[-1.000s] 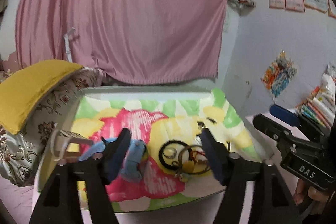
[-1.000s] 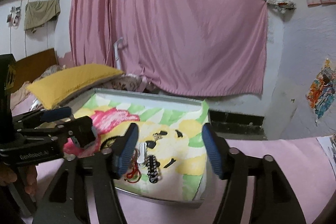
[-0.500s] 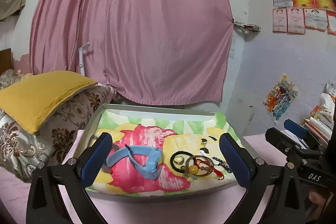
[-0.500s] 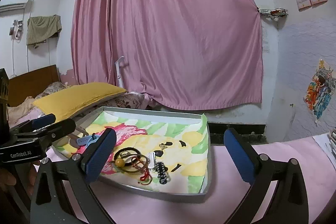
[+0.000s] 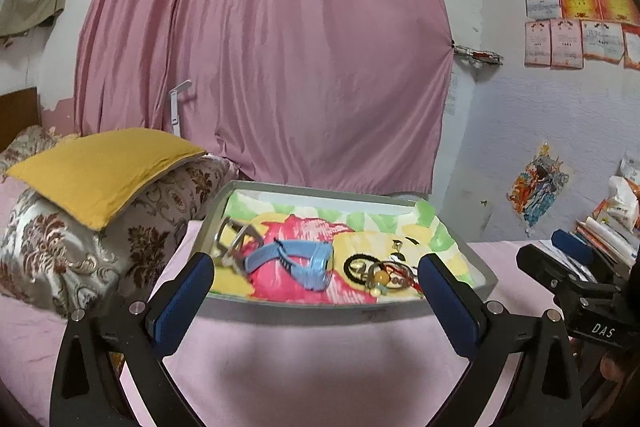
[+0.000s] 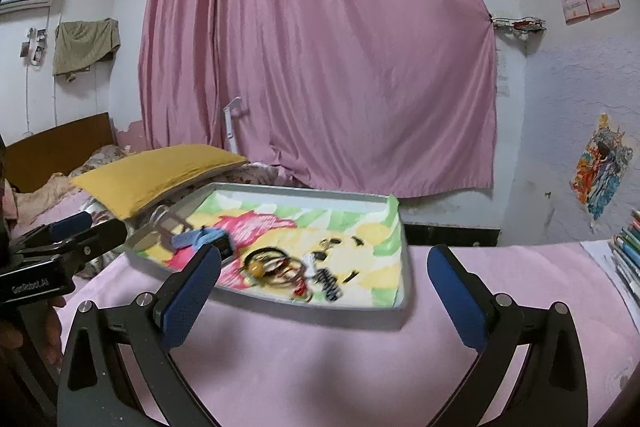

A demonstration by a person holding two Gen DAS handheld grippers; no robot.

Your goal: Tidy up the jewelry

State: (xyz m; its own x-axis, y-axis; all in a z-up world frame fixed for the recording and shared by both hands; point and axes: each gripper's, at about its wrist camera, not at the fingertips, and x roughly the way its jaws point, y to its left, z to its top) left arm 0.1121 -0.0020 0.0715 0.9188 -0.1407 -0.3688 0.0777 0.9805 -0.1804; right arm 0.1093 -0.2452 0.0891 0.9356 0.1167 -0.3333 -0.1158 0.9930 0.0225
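Both of your grippers have pulled back from the shallow grey metal tray (image 5: pixel 308 311) since a second ago, and their blue-padded jaws have spread from half closed to wide apart. Your left gripper (image 5: pixel 316 301) hangs open over the pink bedcover (image 5: pixel 320 367) just short of the tray's near rim, holding nothing. Your right gripper (image 6: pixel 324 297) is likewise open and empty, in front of the tray's near right part.

Inside the tray, on its flowered pink, yellow and green liner (image 5: pixel 280 285), a light blue strap watch (image 5: pixel 296 261) lies left of centre. A silver metal bangle (image 5: pixel 234 241) sits at the tray's left end, touching the watch strap. A tangle of black and beaded bracelets (image 5: pixel 378 273) lies right of centre. Small dark earrings (image 6: pixel 332 245) rest beyond the tangle, toward the tray's far side.
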